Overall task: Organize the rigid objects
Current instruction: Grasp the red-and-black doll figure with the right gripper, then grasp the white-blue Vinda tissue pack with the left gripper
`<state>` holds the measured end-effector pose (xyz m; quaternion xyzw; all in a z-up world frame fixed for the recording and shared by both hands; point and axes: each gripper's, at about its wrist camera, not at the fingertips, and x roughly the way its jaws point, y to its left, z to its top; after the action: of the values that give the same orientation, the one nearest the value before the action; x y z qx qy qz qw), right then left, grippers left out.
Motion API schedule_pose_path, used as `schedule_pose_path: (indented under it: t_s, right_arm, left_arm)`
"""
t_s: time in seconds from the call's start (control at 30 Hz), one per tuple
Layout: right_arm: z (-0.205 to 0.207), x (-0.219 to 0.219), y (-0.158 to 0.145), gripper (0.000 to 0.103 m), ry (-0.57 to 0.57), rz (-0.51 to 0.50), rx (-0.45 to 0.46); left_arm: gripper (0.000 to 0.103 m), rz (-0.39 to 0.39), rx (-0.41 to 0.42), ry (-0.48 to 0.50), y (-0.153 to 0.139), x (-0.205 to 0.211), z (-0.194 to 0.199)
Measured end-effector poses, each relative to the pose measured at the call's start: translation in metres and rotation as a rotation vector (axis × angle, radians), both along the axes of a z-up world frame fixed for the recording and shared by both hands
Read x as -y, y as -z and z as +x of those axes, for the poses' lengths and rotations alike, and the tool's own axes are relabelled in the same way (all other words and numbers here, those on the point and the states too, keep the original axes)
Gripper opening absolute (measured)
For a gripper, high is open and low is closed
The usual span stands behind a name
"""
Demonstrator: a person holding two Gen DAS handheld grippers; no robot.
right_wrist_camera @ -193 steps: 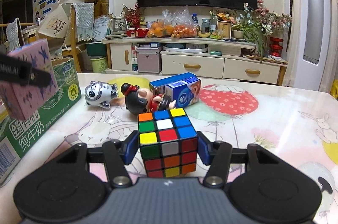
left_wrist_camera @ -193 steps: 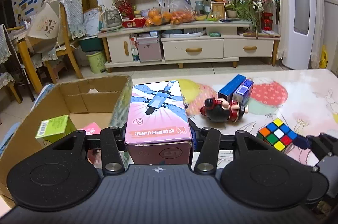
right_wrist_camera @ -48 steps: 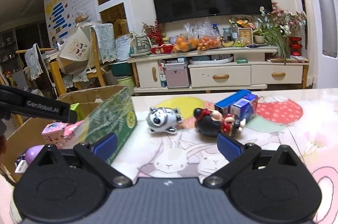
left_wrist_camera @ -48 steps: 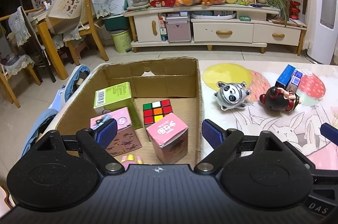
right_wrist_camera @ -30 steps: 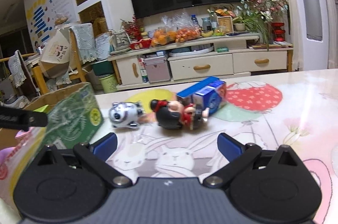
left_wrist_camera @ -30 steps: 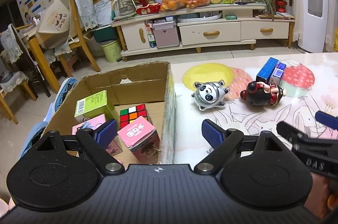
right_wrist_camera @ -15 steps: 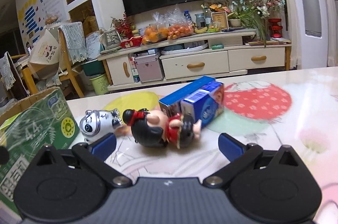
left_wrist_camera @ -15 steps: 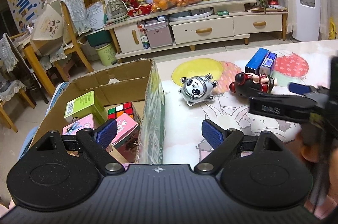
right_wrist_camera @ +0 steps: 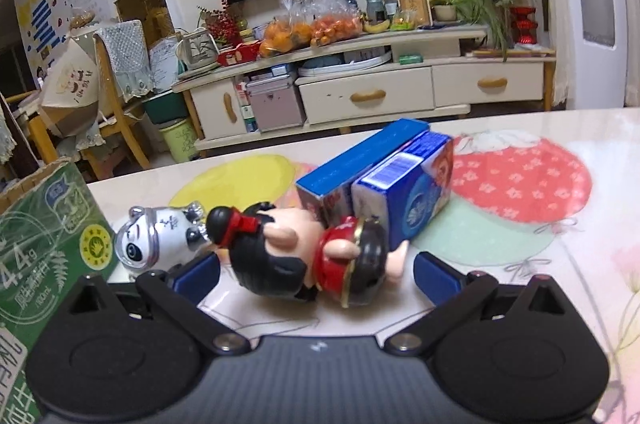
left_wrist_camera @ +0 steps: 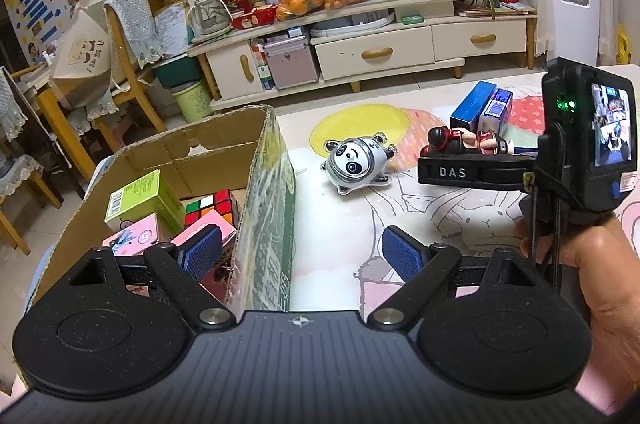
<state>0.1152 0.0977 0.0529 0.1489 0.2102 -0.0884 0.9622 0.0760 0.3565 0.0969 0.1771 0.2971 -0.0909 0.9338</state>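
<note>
A doll (right_wrist_camera: 304,256) with black hair and a red dress lies on its side on the table. My right gripper (right_wrist_camera: 316,274) is open, its blue pads (right_wrist_camera: 198,274) apart from the doll on either side. Just left of the doll is a silver panda toy (right_wrist_camera: 160,232), also seen from the left wrist (left_wrist_camera: 354,164). Two blue boxes (right_wrist_camera: 380,184) lie behind the doll. My left gripper (left_wrist_camera: 302,254) is open and empty above the right wall of the cardboard box (left_wrist_camera: 272,208). Inside are a Rubik's cube (left_wrist_camera: 208,204), a green box (left_wrist_camera: 138,198) and pink boxes (left_wrist_camera: 136,234).
A person's hand (left_wrist_camera: 592,264) holds the right gripper's handle with its camera screen (left_wrist_camera: 612,140) at the right. The table (left_wrist_camera: 460,224) has a cartoon-print cover. Beyond it stand a TV cabinet (left_wrist_camera: 376,52) and wooden chairs (left_wrist_camera: 120,72).
The right gripper has moved forward and lower, so the doll now sits between its open fingers. The left gripper has drifted right, from over the box's inside to its right wall.
</note>
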Motion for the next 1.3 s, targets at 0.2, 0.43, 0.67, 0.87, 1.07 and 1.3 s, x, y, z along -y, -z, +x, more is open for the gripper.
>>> schedule_pose_path:
  t_s: [0.2, 0.43, 0.67, 0.87, 1.07, 1.3]
  right_arm:
    - [0.001, 0.006, -0.001, 0.093, -0.006, 0.036, 0.006]
    - [-0.012, 0.012, 0.001, 0.093, -0.021, 0.058, 0.02]
    - [-0.042, 0.019, 0.003, 0.092, 0.005, 0.003, -0.002]
    - [-0.079, 0.041, 0.005, 0.092, 0.071, -0.009, -0.022]
    - [-0.121, 0.059, 0.007, 0.092, 0.149, -0.037, -0.042]
    - [-0.141, 0.087, 0.011, 0.093, 0.221, -0.029, -0.046]
  left_arm:
    - [0.103, 0.007, -0.004, 0.005, 0.002, 0.0, 0.0]
    - [0.103, 0.004, 0.0, -0.001, 0.003, 0.0, 0.0]
    - [0.103, -0.01, 0.01, 0.017, 0.004, 0.006, -0.002]
    - [0.103, -0.034, 0.02, 0.053, 0.007, 0.021, -0.004]
    - [0.103, -0.089, 0.015, 0.12, 0.017, 0.042, -0.004]
    - [0.103, -0.124, 0.025, 0.2, 0.038, 0.079, 0.002]
